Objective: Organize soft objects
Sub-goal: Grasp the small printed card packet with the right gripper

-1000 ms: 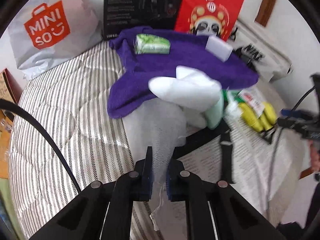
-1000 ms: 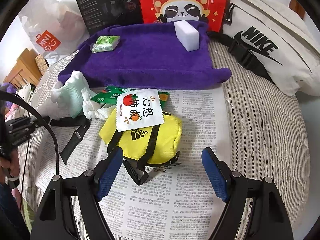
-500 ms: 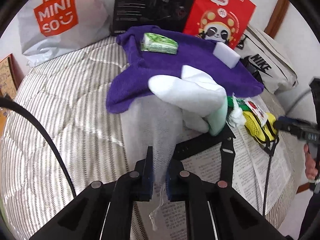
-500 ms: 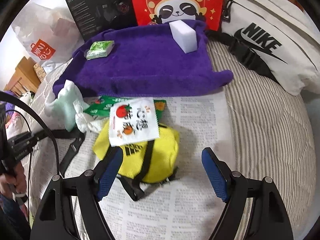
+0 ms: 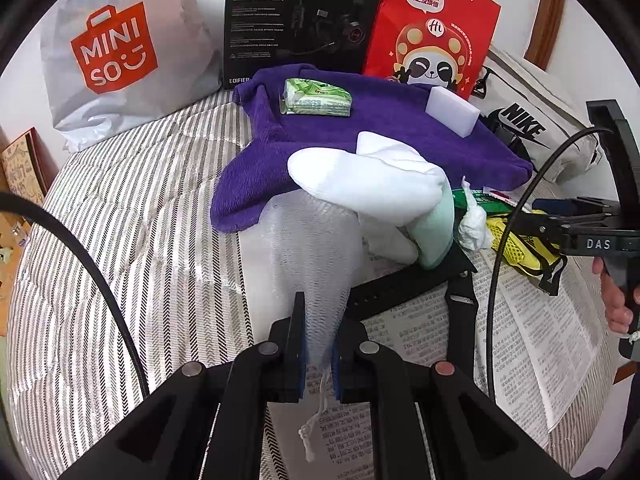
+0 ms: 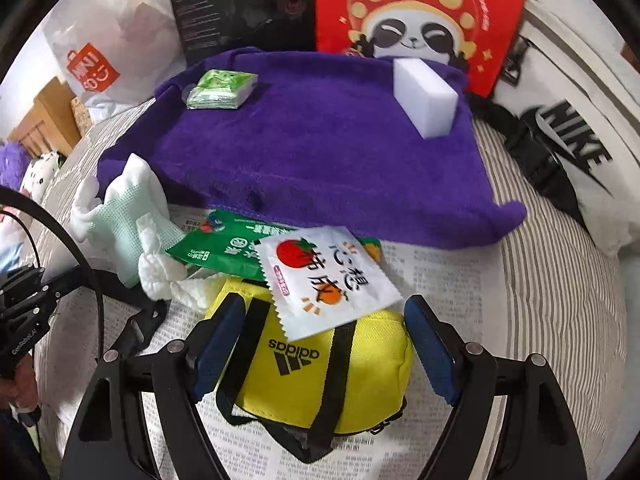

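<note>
White mesh bag [image 5: 312,256] is pinched at its drawstring end between the left tongs [image 5: 318,344], jaws clamped on the netting w/ a knotted cord dangling below them. Bag stretches away from the tongs toward the purple towel [image 5: 360,136], its far end lying at the towel's near edge. A white sock [image 5: 368,188] is draped over that far end, overlapping the towel's near edge; a mint-green sock [image 5: 438,232] sits just right of it, touching.

Right tongs [image 6: 324,344] stand wide apart, straddling the yellow Adidas pouch [image 6: 320,380]; pads are either side of it, can't tell if they touch. Pouch lies on newspaper [image 6: 440,280], just in front of the towel. A white sachet w/ tomato print [image 6: 326,276] rests on the pouch's top, overlapping a green sachet [image 6: 220,248] that reaches the towel's near edge. Crumpled white tissue [image 6: 164,272] lies left of the pouch, near the towel's front-left corner.

On the towel: green tissue pack [image 6: 220,90] at back left, white sponge block [image 6: 426,96] at back right, well apart. Behind the towel: Miniso bag [image 5: 116,48], black headset box [image 5: 300,12], red panda bag [image 5: 436,28]. White Nike bag [image 6: 572,136] right of the towel. All on a striped bed [image 5: 120,240].
</note>
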Demonstrator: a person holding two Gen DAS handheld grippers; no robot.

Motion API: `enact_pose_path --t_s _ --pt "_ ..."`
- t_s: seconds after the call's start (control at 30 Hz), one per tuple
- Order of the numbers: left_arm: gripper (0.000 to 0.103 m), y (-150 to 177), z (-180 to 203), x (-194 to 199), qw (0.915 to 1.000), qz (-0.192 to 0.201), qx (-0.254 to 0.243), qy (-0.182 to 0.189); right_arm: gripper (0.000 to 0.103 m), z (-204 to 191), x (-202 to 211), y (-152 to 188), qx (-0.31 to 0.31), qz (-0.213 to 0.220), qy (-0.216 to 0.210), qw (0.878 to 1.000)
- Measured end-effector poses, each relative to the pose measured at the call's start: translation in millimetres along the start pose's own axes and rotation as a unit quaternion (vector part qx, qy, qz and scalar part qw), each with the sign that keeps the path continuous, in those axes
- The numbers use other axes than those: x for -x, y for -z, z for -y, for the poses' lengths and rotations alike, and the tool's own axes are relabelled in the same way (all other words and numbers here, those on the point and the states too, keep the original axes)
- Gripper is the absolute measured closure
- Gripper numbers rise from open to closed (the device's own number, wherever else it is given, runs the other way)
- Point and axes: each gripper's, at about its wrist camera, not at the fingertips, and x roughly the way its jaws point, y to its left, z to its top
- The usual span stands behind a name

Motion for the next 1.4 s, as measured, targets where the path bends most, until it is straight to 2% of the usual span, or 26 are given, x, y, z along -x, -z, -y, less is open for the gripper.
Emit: enact_pose_path --t_s 0.2,0.33,0.37,0.47,0.57,0.6,0.73,0.8,0.87,1.0,1.23,1.33,1.37,1.4 --pt "0.093 0.4 0.1 1.1 1.0000 0.003 0.004 -0.001 0.022 4.3 -9.3 -10.5 0.007 0.001 0.014 1.000" --pt "0.093 1.7 0.1 1.9 1.0000 0.007 0.006 -0.001 0.022 7.7 -13.3 -18.0 0.017 0.000 0.008 1.000" --pt "0.093 1.9 0.4 1.9 0.9999 0.007 0.008 0.000 0.026 8.0 -12.9 -18.6 0.020 0.002 0.004 1.000" --pt "0.093 2.3 -0.4 2.1 0.9999 0.009 0.012 0.002 0.048 6.7 -5.9 -16.7 0.033 0.008 -0.008 0.999" --pt "0.093 2.1 -0.2 2.0 0.9999 0.009 0.012 0.002 0.061 3.9 -2.1 -12.8 0.046 0.006 -0.007 0.999" --pt "0.093 1.8 -0.4 1.9 0.9999 0.008 0.013 0.002 0.061 3.3 -2.4 -12.5 0.047 0.005 -0.006 0.999" --pt "0.093 1.6 0.6 1.9 0.9999 0.008 0.013 0.000 0.060 1.7 0.5 -9.4 0.053 0.004 0.001 0.999" --pt "0.093 1.4 0.6 1.7 0.9999 0.007 0.012 0.001 0.046 -1.1 4.3 -9.3 0.057 0.007 -0.008 0.998" --pt "0.093 1.3 0.4 1.5 0.9999 0.006 0.013 0.002 0.037 -6.4 10.9 -9.2 0.059 0.013 -0.027 0.998" --pt "0.093 1.0 -0.1 1.1 0.9999 0.004 0.015 0.004 0.027 -24.5 22.0 -7.1 0.087 0.037 -0.046 0.994" --pt "0.093 1.4 1.8 1.0 0.9999 0.003 0.010 0.002 0.028 -56.9 12.6 -15.1 0.153 0.071 -0.024 0.985" --pt "0.093 1.4 0.9 1.1 0.9999 0.003 0.013 0.005 0.050 -64.2 4.5 -20.1 0.175 0.071 -0.024 0.982" --pt "0.093 1.4 0.6 1.2 0.9999 0.003 0.012 0.007 0.064 -65.2 3.6 -21.0 0.178 0.068 -0.030 0.981" --pt "0.093 1.7 0.6 1.5 0.9999 0.003 0.013 0.007 0.074 -65.2 3.1 -20.6 0.179 0.066 -0.034 0.981"
